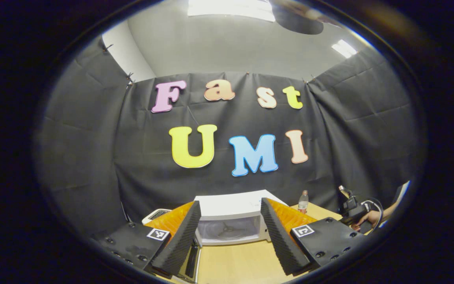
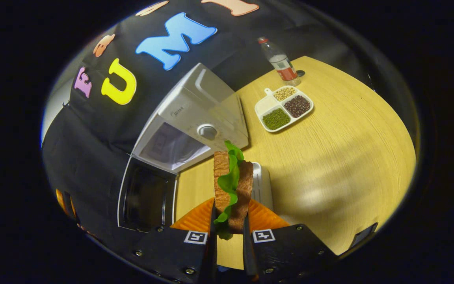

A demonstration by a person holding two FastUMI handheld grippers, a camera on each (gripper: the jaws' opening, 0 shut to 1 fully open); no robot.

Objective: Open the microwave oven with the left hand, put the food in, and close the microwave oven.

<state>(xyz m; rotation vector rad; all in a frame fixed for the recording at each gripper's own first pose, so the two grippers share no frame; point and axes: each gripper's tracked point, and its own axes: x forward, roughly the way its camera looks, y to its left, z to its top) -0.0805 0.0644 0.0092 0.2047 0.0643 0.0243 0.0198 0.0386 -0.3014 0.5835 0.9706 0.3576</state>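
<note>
Microwave oven (image 2: 195, 118): white, on the far-left part of the bench (image 2: 337, 157), door (image 2: 148, 197) swung open toward the near side, cavity exposed.
Right hand-held gripper (image 2: 229, 228): fingers clamped on the sandwich (image 2: 231, 185).
Sandwich: two brown bread slices with green lettuce between, held on edge, long axis pointing away along the fingers.
Key relation: cavity opening lies up and left of the sandwich, near it; I judge the next move swings left into the cavity.
Left hand-held gripper (image 1: 231, 232): fingers wide apart, empty, facing the oven front.
Nearer: right.
</note>
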